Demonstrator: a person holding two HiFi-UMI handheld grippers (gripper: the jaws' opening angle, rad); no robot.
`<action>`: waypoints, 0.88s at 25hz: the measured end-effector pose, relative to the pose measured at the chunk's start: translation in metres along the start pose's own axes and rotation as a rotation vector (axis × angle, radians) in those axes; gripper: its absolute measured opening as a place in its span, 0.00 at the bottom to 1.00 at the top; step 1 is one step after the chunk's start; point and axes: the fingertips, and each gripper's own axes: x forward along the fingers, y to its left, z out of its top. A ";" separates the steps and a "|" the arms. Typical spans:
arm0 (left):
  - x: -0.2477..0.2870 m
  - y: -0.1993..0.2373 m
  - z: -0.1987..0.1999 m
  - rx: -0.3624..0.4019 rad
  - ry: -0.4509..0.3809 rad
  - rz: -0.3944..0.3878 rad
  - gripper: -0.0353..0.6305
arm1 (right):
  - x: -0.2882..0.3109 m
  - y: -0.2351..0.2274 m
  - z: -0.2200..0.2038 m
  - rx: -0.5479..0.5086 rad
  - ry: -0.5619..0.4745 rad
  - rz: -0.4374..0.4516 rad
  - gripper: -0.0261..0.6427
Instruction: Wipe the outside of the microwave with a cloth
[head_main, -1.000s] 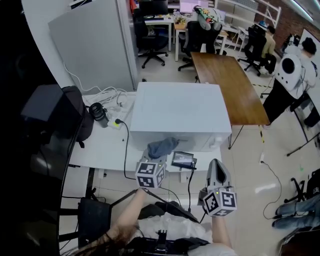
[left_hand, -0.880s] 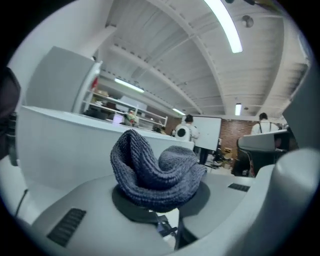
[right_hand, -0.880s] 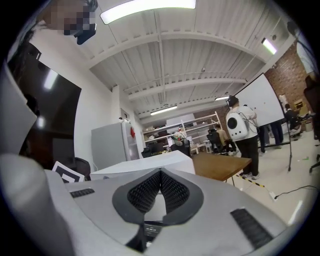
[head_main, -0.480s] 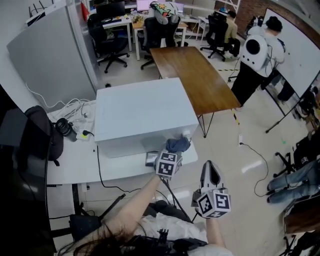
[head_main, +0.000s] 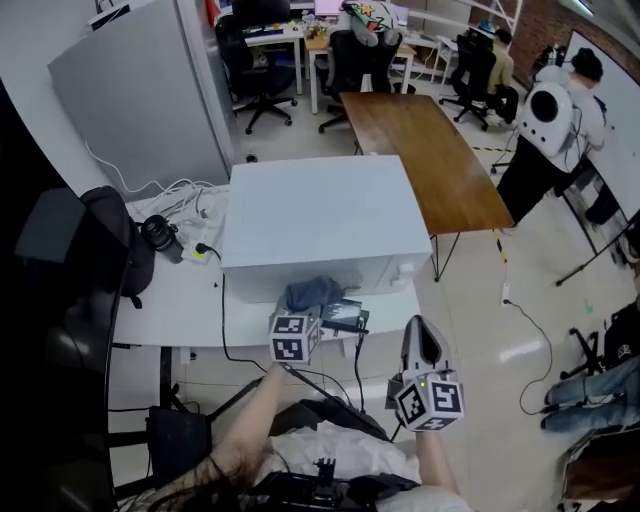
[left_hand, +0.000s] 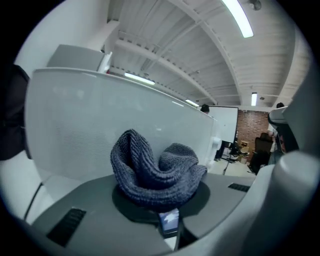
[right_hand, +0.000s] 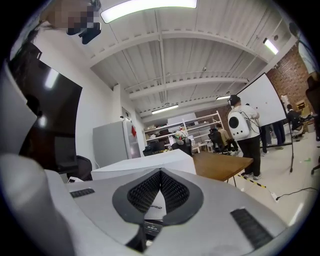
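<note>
The white microwave (head_main: 320, 215) stands on a white table (head_main: 180, 315). My left gripper (head_main: 308, 312) is shut on a bunched blue-grey knitted cloth (head_main: 313, 293), which it holds against the lower middle of the microwave's front. In the left gripper view the cloth (left_hand: 155, 167) bulges out of the shut jaws, right in front of the microwave's pale face (left_hand: 90, 125). My right gripper (head_main: 422, 330) hangs shut and empty off the table's front right, away from the microwave. In the right gripper view its pads (right_hand: 172, 192) meet, with the microwave (right_hand: 145, 167) beyond them.
A dark flat device (head_main: 345, 315) lies on the table just right of the cloth. A black bag (head_main: 115, 250), a black bottle (head_main: 160, 235) and white cables (head_main: 185, 195) sit to the left. A brown table (head_main: 425, 160) stands behind right, with a person (head_main: 560, 110) past it.
My left gripper and the cloth slid along the microwave's front to its right corner, then back left to the middle. My right gripper has stayed about where it was.
</note>
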 end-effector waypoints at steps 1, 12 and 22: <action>-0.012 0.020 0.001 -0.007 -0.009 0.043 0.14 | 0.006 0.007 -0.003 0.000 0.008 0.025 0.06; -0.088 0.153 -0.018 -0.112 -0.019 0.361 0.14 | 0.046 0.074 -0.032 -0.029 0.082 0.212 0.06; -0.029 0.007 -0.024 -0.058 0.008 0.016 0.14 | 0.046 0.034 -0.034 -0.060 0.069 0.129 0.06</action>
